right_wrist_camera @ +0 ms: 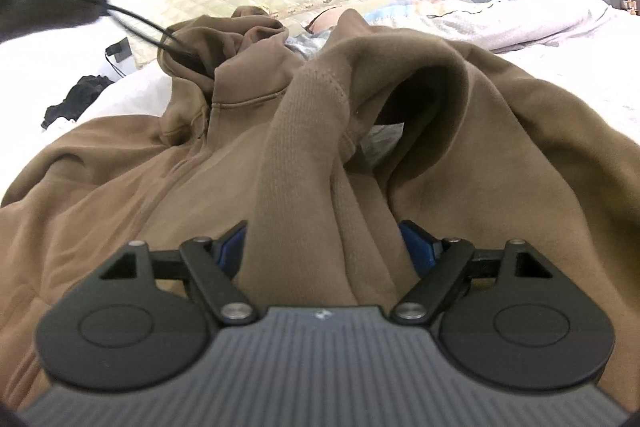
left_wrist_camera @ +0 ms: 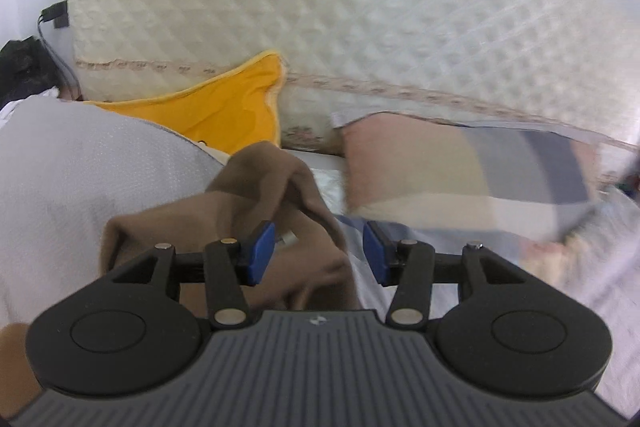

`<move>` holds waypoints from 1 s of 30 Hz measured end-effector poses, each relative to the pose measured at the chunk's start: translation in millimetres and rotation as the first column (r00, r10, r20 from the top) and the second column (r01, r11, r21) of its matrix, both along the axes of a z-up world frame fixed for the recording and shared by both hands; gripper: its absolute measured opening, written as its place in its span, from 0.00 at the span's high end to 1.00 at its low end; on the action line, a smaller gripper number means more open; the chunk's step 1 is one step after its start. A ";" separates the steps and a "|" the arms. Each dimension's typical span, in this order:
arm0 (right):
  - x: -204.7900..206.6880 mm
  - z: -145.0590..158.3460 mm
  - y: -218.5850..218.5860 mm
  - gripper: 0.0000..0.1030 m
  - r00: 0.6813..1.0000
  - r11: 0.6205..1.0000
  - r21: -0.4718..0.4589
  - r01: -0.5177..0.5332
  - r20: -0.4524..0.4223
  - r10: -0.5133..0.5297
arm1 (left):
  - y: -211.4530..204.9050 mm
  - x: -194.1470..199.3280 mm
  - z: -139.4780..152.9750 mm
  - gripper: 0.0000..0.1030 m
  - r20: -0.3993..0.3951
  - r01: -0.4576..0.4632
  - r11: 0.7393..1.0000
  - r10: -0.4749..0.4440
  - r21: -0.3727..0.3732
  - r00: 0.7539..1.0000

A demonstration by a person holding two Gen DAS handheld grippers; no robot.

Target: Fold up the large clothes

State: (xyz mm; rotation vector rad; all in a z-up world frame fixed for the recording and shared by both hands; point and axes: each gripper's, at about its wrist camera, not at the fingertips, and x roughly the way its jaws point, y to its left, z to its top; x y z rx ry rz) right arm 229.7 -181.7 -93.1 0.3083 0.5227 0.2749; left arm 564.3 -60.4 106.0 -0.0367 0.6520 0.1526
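Left tongs (left_wrist_camera: 319,250) part open, nothing btwn the blue pads, held above the hood end of the brown hoodie (right_wrist_camera: 320,147). Right tongs (right_wrist_camera: 322,249) spread wide w/ a thick fold of hoodie btwn the pads; can't tell if they press it. Hoodie lies rumpled on the bed (right_wrist_camera: 580,35), near the patchwork pillow (left_wrist_camera: 472,171).

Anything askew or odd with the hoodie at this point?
Yes: the hoodie lies bunched on the bed, one sleeve arched up with its cuff gaping, the hood crumpled. Nothing looks damaged.
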 end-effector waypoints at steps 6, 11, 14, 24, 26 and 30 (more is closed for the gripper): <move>-13.2 12.3 -3.8 0.22 1.000 1.000 -0.010 0.008 0.019 -0.007 | -3.7 -92.8 31.8 0.47 0.019 0.010 1.000 -0.010 0.015 1.000; -27.0 19.7 -9.7 0.22 0.999 0.999 -0.033 0.028 0.019 -0.028 | 5.1 -182.8 26.0 0.47 -0.006 0.021 1.000 -0.021 -0.010 1.000; -37.1 26.4 -14.6 0.22 0.999 0.999 -0.019 0.047 0.021 -0.047 | 12.5 -237.0 11.5 0.47 -0.034 0.035 0.999 -0.036 -0.024 0.999; -89.2 54.1 -28.1 0.22 0.992 0.991 -0.037 0.126 0.021 -0.126 | -2.9 -407.5 -53.2 0.47 -0.068 0.174 0.984 -0.177 -0.045 0.982; -96.7 54.0 -33.2 0.22 0.987 0.987 -0.022 0.160 -0.012 -0.160 | -10.9 -427.4 -58.5 0.47 -0.058 0.228 0.973 -0.230 -0.047 0.971; -107.7 57.5 -30.0 0.22 0.977 0.975 -0.086 0.206 -0.034 -0.210 | -20.6 -457.0 -63.1 0.47 -0.042 0.289 0.956 -0.291 -0.037 0.956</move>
